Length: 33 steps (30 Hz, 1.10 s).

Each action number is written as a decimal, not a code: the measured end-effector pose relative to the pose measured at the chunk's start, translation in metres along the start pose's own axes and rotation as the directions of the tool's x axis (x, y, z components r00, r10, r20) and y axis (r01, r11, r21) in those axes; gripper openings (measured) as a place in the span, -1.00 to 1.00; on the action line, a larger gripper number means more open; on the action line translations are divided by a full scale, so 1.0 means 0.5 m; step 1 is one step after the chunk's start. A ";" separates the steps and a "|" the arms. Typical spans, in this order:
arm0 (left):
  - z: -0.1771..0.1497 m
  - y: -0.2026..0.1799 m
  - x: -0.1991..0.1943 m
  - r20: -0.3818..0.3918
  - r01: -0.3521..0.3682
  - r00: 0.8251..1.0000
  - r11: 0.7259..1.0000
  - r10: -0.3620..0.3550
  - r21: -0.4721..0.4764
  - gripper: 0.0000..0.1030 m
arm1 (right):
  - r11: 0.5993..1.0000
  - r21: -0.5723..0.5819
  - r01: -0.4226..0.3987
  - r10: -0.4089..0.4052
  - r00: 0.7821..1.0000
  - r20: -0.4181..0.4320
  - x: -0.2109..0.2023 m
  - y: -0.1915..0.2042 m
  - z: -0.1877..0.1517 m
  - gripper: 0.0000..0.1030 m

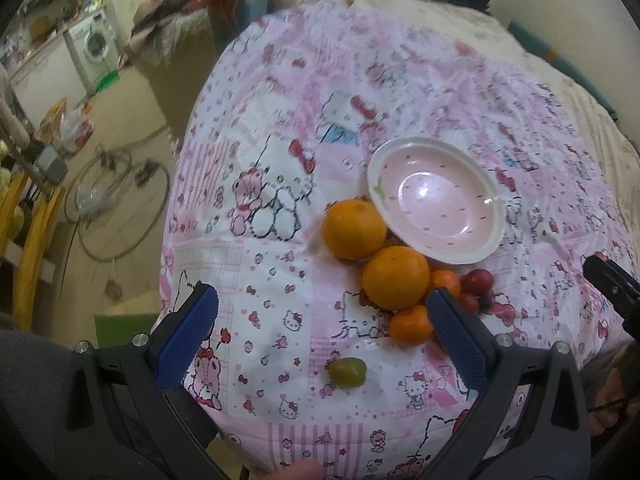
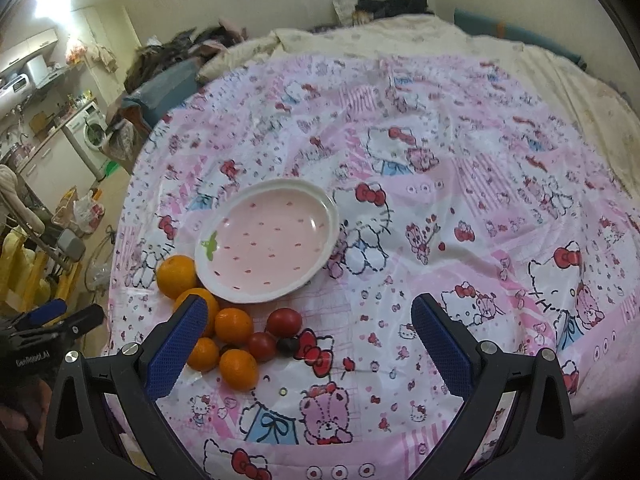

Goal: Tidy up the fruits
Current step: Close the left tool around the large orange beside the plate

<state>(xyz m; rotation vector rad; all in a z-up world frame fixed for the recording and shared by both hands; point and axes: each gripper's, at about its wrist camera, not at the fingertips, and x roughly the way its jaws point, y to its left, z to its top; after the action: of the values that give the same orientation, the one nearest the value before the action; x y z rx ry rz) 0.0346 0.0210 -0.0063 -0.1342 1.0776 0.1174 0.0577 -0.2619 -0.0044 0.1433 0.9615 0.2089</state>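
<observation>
Nearby, fruits (image 2: 240,340) beside plate (image 2: 208,276), tongs (image 2: 310,320) spread

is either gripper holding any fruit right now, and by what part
Nothing is held. The left gripper and right gripper are both open above the cloth; the plate is bare.

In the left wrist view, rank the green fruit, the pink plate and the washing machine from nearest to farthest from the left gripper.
1. Green fruit: on the cloth, between the open left gripper's fingers.
2. Pink plate: farther ahead, right of centre.
3. Washing machine: across the room, far left.
</observation>
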 end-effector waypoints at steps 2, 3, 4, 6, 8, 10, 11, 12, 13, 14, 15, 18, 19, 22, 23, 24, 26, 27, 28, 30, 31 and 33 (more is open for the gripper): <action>0.010 0.007 0.026 -0.060 0.009 0.998 1.000 -0.011 -0.025 1.00 | 1.000 0.014 0.006 -0.006 1.000 -0.026 0.015 -0.012 0.008 1.00; 0.012 0.008 0.036 -0.080 0.019 0.997 0.999 -0.021 -0.037 1.00 | 1.000 0.024 0.012 -0.011 0.999 -0.043 0.024 -0.018 0.012 1.00; 0.013 0.009 0.047 -0.101 0.028 0.994 0.999 -0.032 -0.046 1.00 | 0.999 0.036 0.010 -0.008 0.998 -0.054 0.030 -0.023 0.014 1.00; 0.017 0.002 0.076 -0.157 0.032 0.987 0.998 -0.041 -0.061 0.99 | 0.998 0.063 -0.002 0.006 0.997 -0.071 0.041 -0.032 0.016 1.00; 0.020 -0.012 0.097 -0.194 0.045 0.979 0.996 -0.058 -0.071 0.99 | 0.997 0.077 -0.004 0.011 0.997 -0.081 0.051 -0.038 0.015 1.00; 0.025 -0.036 0.124 -0.230 0.060 0.970 0.995 -0.077 -0.081 0.99 | 0.996 0.085 0.002 0.006 0.996 -0.091 0.060 -0.042 0.011 1.00; 0.028 -0.043 0.132 -0.240 0.064 0.967 0.994 -0.083 -0.083 0.97 | 0.996 0.094 0.003 0.006 0.995 -0.097 0.064 -0.045 0.009 1.00; 0.031 -0.056 0.149 -0.254 0.073 0.963 0.993 -0.094 -0.091 0.90 | 0.994 0.107 -0.001 0.012 0.995 -0.103 0.067 -0.050 0.007 1.00; 0.032 -0.063 0.159 -0.264 0.077 0.959 0.992 -0.101 -0.100 0.67 | 0.993 0.115 -0.003 0.015 0.994 -0.105 0.068 -0.053 0.007 1.00; 0.034 -0.066 0.167 -0.273 0.084 0.956 0.991 -0.111 -0.108 0.54 | 0.993 0.121 -0.002 0.014 0.994 -0.105 0.069 -0.057 0.007 1.00; 0.035 -0.074 0.179 -0.287 0.098 0.949 0.988 -0.128 -0.117 0.53 | 0.992 0.126 0.002 0.012 0.994 -0.105 0.070 -0.061 0.006 1.00; 0.037 -0.082 0.207 -0.304 0.102 0.943 0.988 -0.134 -0.120 0.54 | 0.988 0.155 0.003 0.013 0.995 -0.103 0.071 -0.077 0.003 1.00; 0.034 -0.079 0.220 -0.321 0.104 0.936 0.985 -0.144 -0.139 0.54 | 0.986 0.167 0.003 0.014 0.995 -0.103 0.071 -0.082 0.002 1.00; 0.032 -0.063 0.239 -0.337 0.128 0.920 0.967 -0.199 -0.220 0.59 | 0.981 0.192 0.006 0.016 0.993 -0.113 0.076 -0.094 0.000 1.00; 0.032 -0.062 0.243 -0.342 0.133 0.916 0.963 -0.210 -0.235 0.59 | 0.980 0.198 0.004 0.019 0.993 -0.115 0.077 -0.096 -0.001 1.00; 0.033 -0.062 0.249 -0.349 0.138 0.910 0.958 -0.222 -0.249 0.59 | 0.979 0.202 0.000 0.024 0.993 -0.116 0.078 -0.097 -0.001 1.00; 0.028 -0.064 0.262 -0.366 0.143 0.900 0.953 -0.238 -0.268 0.56 | 0.980 0.198 -0.004 0.027 0.993 -0.115 0.078 -0.095 -0.001 1.00; 0.024 -0.066 0.265 -0.372 0.145 0.897 0.952 -0.241 -0.268 0.56 | 0.981 0.194 -0.004 0.027 0.993 -0.114 0.078 -0.092 -0.001 1.00; 0.023 -0.068 0.267 -0.368 0.147 0.898 0.953 -0.240 -0.264 0.52 | 0.982 0.189 -0.006 0.028 0.993 -0.113 0.078 -0.089 -0.001 1.00; 0.026 -0.074 0.266 -0.349 0.185 0.896 0.945 -0.276 -0.270 0.21 | 0.984 0.181 -0.007 0.028 0.993 -0.113 0.079 -0.085 -0.002 1.00; 0.029 -0.077 0.269 -0.353 0.180 0.896 0.946 -0.270 -0.268 0.21 | 0.984 0.177 -0.009 0.029 0.993 -0.113 0.079 -0.083 -0.001 1.00; 0.030 -0.081 0.269 -0.352 0.181 0.897 0.948 -0.268 -0.262 0.18 | 0.985 0.175 -0.011 0.031 0.993 -0.113 0.080 -0.081 -0.001 1.00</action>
<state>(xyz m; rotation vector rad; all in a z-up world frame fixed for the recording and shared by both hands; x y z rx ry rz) 0.1172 -0.0124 -0.1159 -0.5024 1.4315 -0.0006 0.0841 -0.2918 -0.0450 0.3046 1.0934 0.1538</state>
